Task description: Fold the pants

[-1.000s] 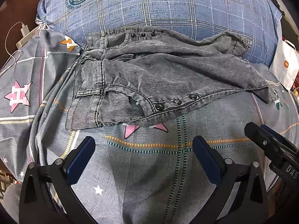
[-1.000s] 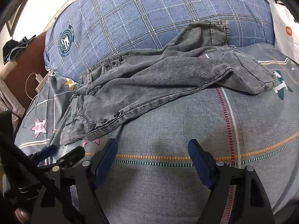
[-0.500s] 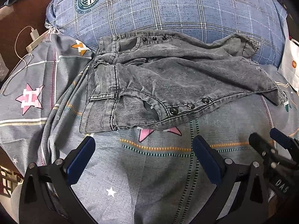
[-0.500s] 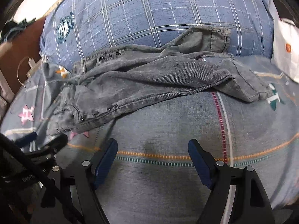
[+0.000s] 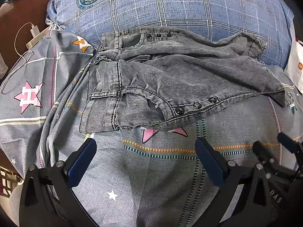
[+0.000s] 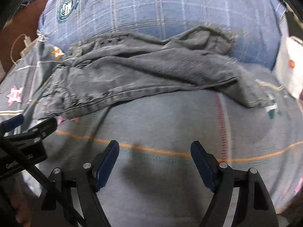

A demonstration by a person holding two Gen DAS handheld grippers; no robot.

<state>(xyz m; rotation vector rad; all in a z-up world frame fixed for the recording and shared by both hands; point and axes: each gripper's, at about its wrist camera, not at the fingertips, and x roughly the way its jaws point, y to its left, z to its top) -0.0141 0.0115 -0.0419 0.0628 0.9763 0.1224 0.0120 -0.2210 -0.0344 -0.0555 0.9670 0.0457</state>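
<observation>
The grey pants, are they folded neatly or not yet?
Not yet: the grey pants lie rumpled on the bed cover, legs loosely overlapping.

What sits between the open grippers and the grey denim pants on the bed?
Nothing visible. Only bare patterned grey bedsheet lies between the left gripper and the crumpled grey denim pants; likewise ahead of the right gripper. Both are open, neither touching fabric.

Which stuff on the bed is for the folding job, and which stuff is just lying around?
For the job:
grey pants
left tool, open
right tool, open

Just lying around:
blue plaid pillow
white paper bag
charger and cable
star-patterned bedsheet
</observation>
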